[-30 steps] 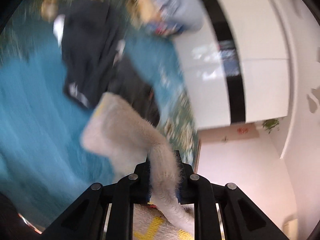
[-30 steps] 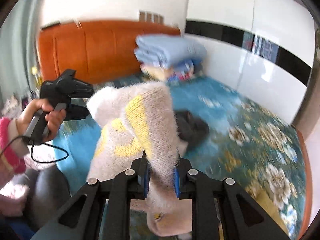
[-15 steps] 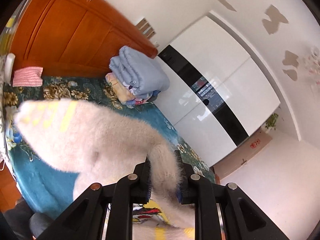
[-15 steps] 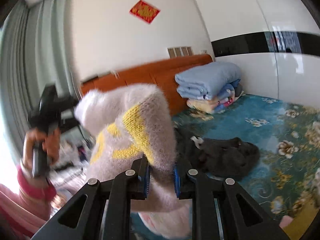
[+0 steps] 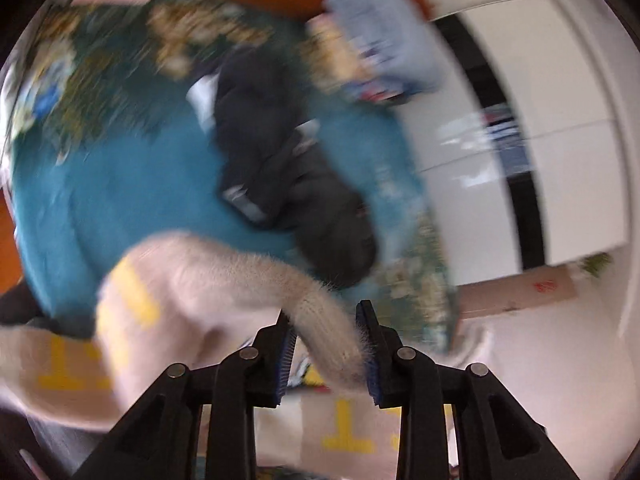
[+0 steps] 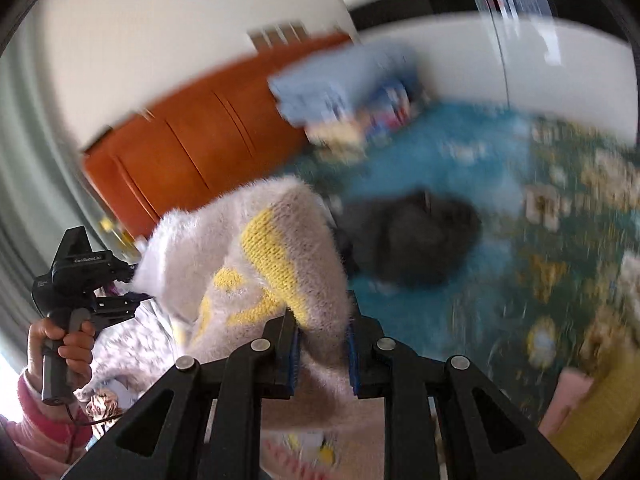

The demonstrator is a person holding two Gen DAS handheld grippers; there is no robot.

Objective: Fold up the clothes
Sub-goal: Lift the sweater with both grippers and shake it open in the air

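Note:
A fuzzy cream sweater with yellow markings (image 5: 192, 292) hangs in the air between both grippers above the bed. My left gripper (image 5: 326, 354) is shut on a narrow cream end of it. My right gripper (image 6: 322, 350) is shut on another bunched part of the same sweater (image 6: 260, 256). The left gripper body and the hand holding it (image 6: 76, 276) show at the left of the right wrist view. Both views are blurred by motion.
A dark garment (image 5: 288, 184) lies crumpled on the teal floral bedspread (image 5: 120, 196). Folded blue and patterned bedding (image 6: 344, 92) is stacked by the orange headboard (image 6: 192, 140). White wardrobe doors (image 5: 560, 128) stand at the right.
Both grippers have swung back down from facing the walls toward the bed, carrying the sweater with them. Both stay shut on it.

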